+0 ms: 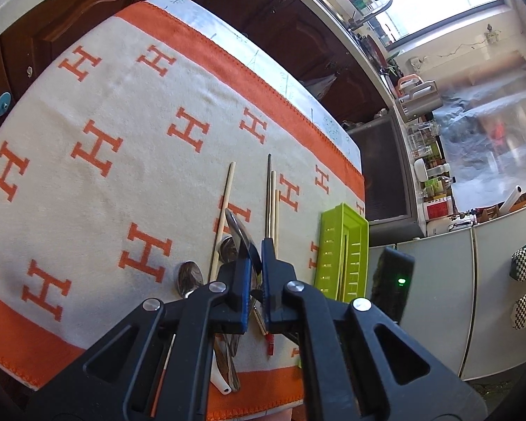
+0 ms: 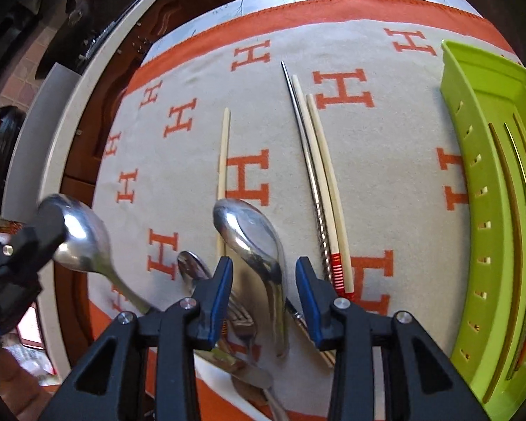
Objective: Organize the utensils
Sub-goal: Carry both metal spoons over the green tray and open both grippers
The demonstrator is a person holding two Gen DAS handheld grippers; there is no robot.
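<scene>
Left hand-held gripper [image 1: 255,245] pinching a steel spoon [image 1: 240,235] by its bowl, lifted off the blanket [image 1: 105,112] that covers the desk. Right hand-held gripper [image 2: 264,263] held wide, straddling a second big spoon [image 2: 254,245] without touching it. More cutlery piled under both, near the desk's front edge: a small spoon [image 2: 193,266], forks [image 2: 240,319], a white ladle handle [image 1: 222,386]. Pale chopsticks [image 2: 324,172] and a metal chopstick [image 2: 305,161] lying mid-desk, a lone pale one [image 2: 223,154] just beside the spoons. Green tray [image 2: 473,182] along the desk's right edge, a few chopsticks already in its slots.

Likely step: carrying the held spoon over to the tray. Best done by keeping the pinch firm, since a grip on a smooth bowl may slip, lifting clear of the pile, then lowering lengthwise into a free slot before opening. Worth keeping the right one clear of the crossing path
</scene>
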